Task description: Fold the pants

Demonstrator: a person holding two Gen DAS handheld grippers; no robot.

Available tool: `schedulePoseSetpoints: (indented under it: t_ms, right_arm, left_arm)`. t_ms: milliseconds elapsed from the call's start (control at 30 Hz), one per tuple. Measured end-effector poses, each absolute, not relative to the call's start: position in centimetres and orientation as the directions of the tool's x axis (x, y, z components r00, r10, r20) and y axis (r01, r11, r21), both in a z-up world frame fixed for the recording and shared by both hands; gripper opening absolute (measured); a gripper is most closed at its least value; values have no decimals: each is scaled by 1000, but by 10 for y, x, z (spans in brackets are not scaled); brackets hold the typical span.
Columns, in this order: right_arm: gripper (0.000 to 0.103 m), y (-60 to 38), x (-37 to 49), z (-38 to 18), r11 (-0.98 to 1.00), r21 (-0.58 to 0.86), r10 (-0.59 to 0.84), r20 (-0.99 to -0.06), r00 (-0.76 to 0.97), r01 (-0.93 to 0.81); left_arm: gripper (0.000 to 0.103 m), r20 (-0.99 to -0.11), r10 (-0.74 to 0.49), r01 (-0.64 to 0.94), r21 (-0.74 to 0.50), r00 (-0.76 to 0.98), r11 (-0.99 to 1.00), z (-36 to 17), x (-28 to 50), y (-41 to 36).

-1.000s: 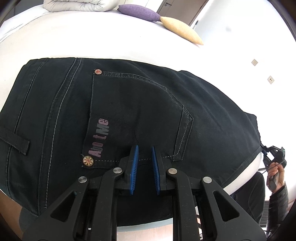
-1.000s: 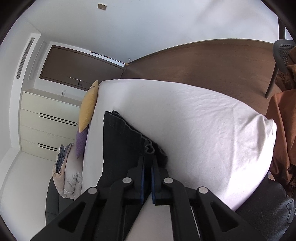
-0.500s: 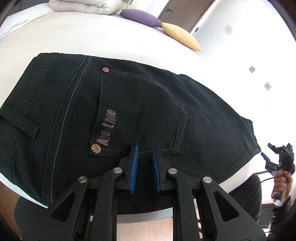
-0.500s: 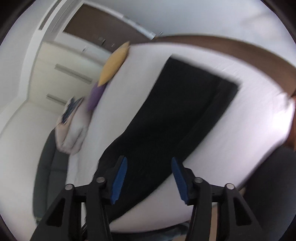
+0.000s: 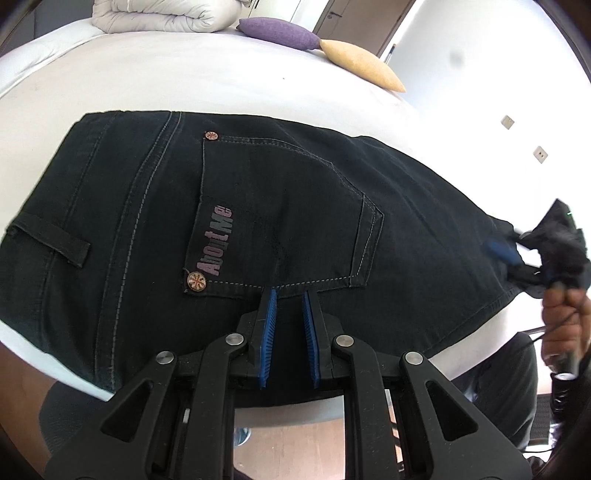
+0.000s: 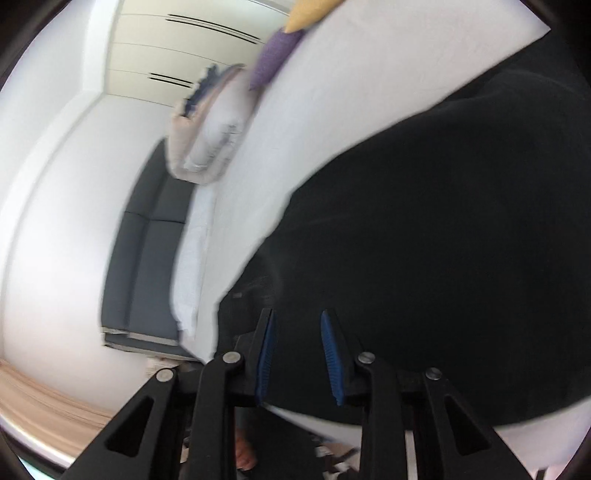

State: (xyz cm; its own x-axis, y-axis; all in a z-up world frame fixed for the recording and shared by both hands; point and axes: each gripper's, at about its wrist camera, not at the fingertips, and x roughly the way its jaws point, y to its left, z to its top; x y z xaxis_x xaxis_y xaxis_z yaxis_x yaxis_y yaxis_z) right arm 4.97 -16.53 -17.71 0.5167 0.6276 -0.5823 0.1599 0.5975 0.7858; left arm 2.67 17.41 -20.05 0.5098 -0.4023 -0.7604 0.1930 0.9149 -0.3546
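Note:
Black pants (image 5: 295, 192) lie folded lengthwise on the white bed (image 5: 184, 81), back pocket with an "AboutMe" label facing up. My left gripper (image 5: 289, 293) hovers over the pocket's lower edge, its blue pads a narrow gap apart with nothing between them. At the pants' right end the right gripper (image 5: 509, 254) appears blurred, carried by a hand (image 5: 561, 314). In the right wrist view, the right gripper (image 6: 297, 315) is over the dark cloth (image 6: 443, 240); its jaws are closing and nothing is between the pads.
A purple pillow (image 5: 277, 33), a yellow pillow (image 5: 362, 64) and a folded white duvet (image 5: 166, 14) lie at the far side of the bed. A dark sofa (image 6: 147, 240) stands beyond the bed. Wooden floor (image 5: 295, 435) shows below the near bed edge.
The right gripper let go of the pants' hem, opened and swung fast along the pants, rolling as it went. The left gripper has barely shifted.

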Motion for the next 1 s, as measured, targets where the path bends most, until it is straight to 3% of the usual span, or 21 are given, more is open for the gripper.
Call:
schedulePoseSetpoints:
  t_ms: [33, 67, 100, 267, 433, 567, 767, 867, 1000]
  right_arm:
    - [20, -167, 52, -190, 613, 768, 623, -615, 484, 188]
    - [5, -169, 49, -200, 618, 759, 617, -630, 472, 205]
    - [0, -173, 42, -207, 608, 768, 620, -617, 485, 200]
    - [0, -176, 25, -220, 565, 804, 633, -567, 528, 185]
    - [0, -178, 23, -223, 562, 807, 637, -563, 527, 182]
    - [0, -190, 5, -233, 536, 826, 655, -536, 532, 172]
    - [0, -199, -4, -238, 534, 830, 658, -528, 538, 162]
    - [0, -201, -8, -238, 526, 833, 660, -525, 538, 168]
    - [2, -205, -5, -218, 521, 837, 664, -520, 536, 166]
  left_arm:
    - [15, -767, -386, 184, -341, 513, 922, -196, 27, 174]
    - [15, -766, -375, 171, -337, 522, 926, -188, 27, 175]
    - [15, -743, -400, 174, -366, 537, 914, -176, 30, 173]
    - [15, -694, -535, 425, -348, 482, 835, -128, 84, 91]
    - [15, -776, -552, 571, -315, 305, 758, -150, 166, -9]
    - [15, -835, -510, 560, -328, 204, 761, -194, 212, -44]
    - [6, -765, -573, 393, -449, 295, 803, -217, 265, -19]
    - [6, -762, -514, 278, -433, 394, 857, -209, 280, 5]
    - [6, -702, -561, 342, -447, 439, 827, -174, 252, 21]
